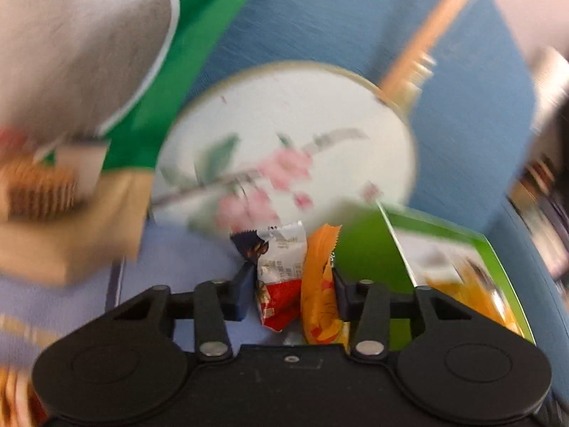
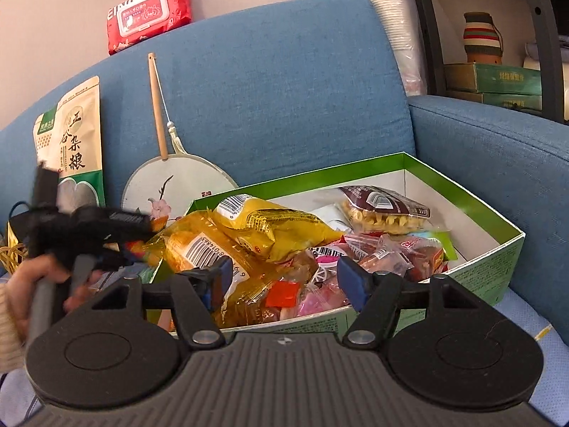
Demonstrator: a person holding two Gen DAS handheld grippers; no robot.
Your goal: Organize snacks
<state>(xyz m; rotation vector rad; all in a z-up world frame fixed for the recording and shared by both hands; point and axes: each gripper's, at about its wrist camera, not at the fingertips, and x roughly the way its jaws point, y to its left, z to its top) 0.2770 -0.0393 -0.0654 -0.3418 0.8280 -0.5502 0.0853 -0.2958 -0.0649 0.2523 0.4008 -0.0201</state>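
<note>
Left claw (image 1: 290,281) gripping two snack packets

It's clenching a red-white packet (image 1: 281,277) and an orange one (image 1: 320,284) beside the green box (image 2: 498,249); right claw (image 2: 284,284) is hanging released over it.

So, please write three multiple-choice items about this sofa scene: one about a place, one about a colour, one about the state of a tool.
1. Where does the red wipes pack lie?
A. on top of the sofa back
B. inside the green box
C. on the floor

2. What colour is the outside of the snack box?
A. blue
B. green
C. red

3. How is the left tool now?
A. open and empty
B. out of view
C. shut on two small snack packets

Answers:
1 A, the pack rests on the upper edge of the blue sofa.
2 B, its walls and rim are green.
3 C, the red and white packet and the orange packet sit pressed between its fingers.
</note>
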